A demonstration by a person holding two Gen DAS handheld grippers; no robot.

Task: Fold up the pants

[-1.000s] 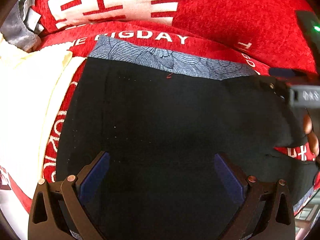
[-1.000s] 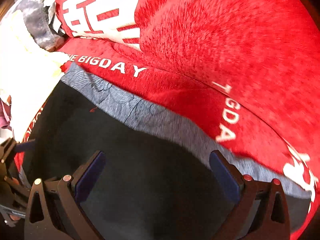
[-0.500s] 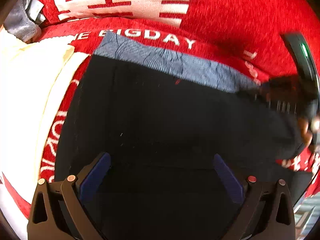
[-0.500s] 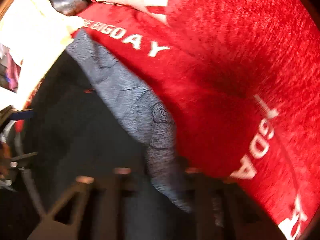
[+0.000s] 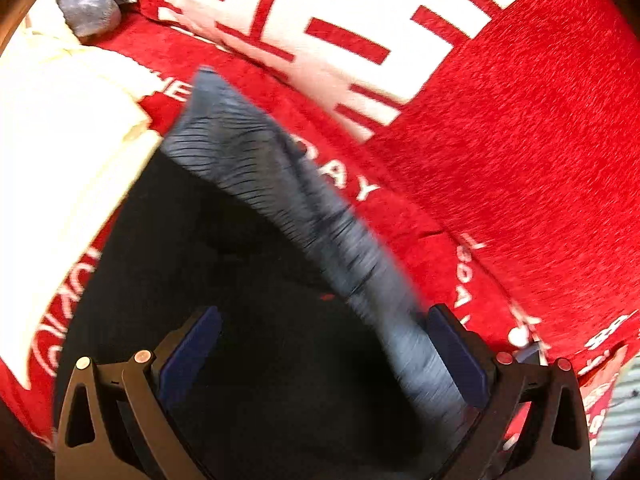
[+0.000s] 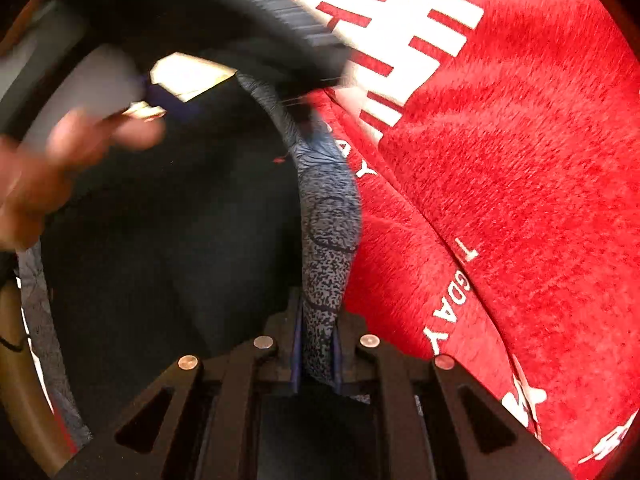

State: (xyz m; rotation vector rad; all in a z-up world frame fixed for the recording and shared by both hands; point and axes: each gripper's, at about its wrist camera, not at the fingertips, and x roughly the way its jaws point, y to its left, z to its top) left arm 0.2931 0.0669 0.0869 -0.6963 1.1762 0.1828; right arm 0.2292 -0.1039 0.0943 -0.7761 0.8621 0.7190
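The black pants [image 5: 208,264] with a blue-grey patterned waistband [image 5: 304,208] lie on a red blanket with white lettering. In the left wrist view my left gripper [image 5: 320,356] is open above the black fabric, and the lifted waistband runs past its right finger [image 5: 452,352]. In the right wrist view my right gripper [image 6: 318,344] is shut on the waistband [image 6: 326,224] and holds it raised over the black pants [image 6: 168,248]. A blurred hand [image 6: 60,152] and a dark object show at the upper left there.
The red blanket [image 5: 500,152] with large white characters covers the surface behind and to the right, and also shows in the right wrist view [image 6: 500,184]. A cream cloth [image 5: 60,152] lies to the left, with a grey cloth [image 5: 86,4] at the far upper left.
My right gripper has shut on the waistband and lifted it, so the band now stands up and folds toward the near side. My left gripper stays open and has swung right.
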